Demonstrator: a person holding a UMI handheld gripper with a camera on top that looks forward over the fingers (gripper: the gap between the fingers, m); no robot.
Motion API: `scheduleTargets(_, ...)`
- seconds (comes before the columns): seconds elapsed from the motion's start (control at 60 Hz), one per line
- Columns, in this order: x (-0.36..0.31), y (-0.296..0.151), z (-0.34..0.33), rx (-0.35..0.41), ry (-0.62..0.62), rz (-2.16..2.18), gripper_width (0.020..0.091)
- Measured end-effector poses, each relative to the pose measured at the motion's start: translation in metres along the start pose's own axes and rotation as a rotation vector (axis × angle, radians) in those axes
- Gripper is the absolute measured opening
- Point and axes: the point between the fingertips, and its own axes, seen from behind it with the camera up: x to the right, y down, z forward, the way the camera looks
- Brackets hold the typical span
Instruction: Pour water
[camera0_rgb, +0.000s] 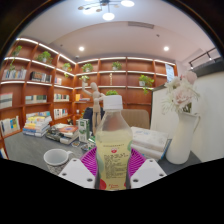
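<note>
Now the tongs (112, 176) hold a clear plastic bottle with a white cap and a pink label (113, 136) in the lower middle of the frame. Both purple pads (92, 165) press on its sides, so the tongs are clamped on the bottle. It stands upright and looks lifted a little above the grey bench (30, 160), though I cannot be sure. The drink inside looks pale yellow.

A small white bowl-like cup (56, 156) sits on the bench at the lower left, near the bottle. I think that is where the water should go. A tall white vase with pale flowers (181, 128) stands at the right, well apart.

To pour well, I think the bottle should move over the cup first, then tip slowly. The white cap still looks on, so nothing can come out until it is off. Keep the squeeze firm so the bottle does not slip.
</note>
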Motion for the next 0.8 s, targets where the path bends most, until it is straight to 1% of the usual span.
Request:
scheduleTargets(0.1, 0.01, 0.009, 0.004, 0.021, 0.016, 0.03, 0.0348)
scheduleTargets(0.167, 0.008, 0.024, 0.007, 0.0, 0.024, 0.035, 0.0346)
scheduleTargets(0.183, 0.008, 0.029, 0.008, -0.008, 0.021, 0.041, 0.0364)
scheduleTargets(0.217, 0.008, 0.026, 0.008, 0.023, 0.019, 0.044, 0.0354)
scheduleTargets(0.433, 0.008, 0.028, 0.004, 0.016, 0.039, 0.046, 0.0355)
scheduleTargets(0.483, 0.008, 0.027, 0.003, 0.019, 0.044, 0.056, 0.0392)
scheduleTargets(0.5, 0.009, 0.027, 0.002, 0.019, 0.047, 0.059, 0.0419)
scheduleTargets(0.55, 0.009, 0.028, 0.002, 0.013, 0.049, 0.058, 0.0469)
scheduleTargets(0.617, 0.009, 0.031, -0.002, -0.02, 0.051, 0.061, 0.0517)
scheduleTargets(0.633, 0.011, 0.032, -0.004, -0.029, 0.058, 0.066, 0.0545)
scheduleTargets(0.667, 0.014, 0.031, -0.011, -0.035, 0.078, 0.079, 0.0634)
scheduleTargets(0.7, 0.016, 0.03, -0.017, -0.031, 0.096, 0.079, 0.0737)
scheduleTargets(0.717, 0.018, 0.029, -0.021, -0.028, 0.104, 0.075, 0.0781)
scheduleTargets(0.733, 0.019, 0.029, -0.025, -0.027, 0.113, 0.07, 0.081)
scheduleTargets(0.75, 0.021, 0.029, -0.029, -0.026, 0.122, 0.066, 0.0825)
scheduleTargets(0.8, 0.021, 0.029, -0.044, -0.022, 0.139, 0.054, 0.0816)
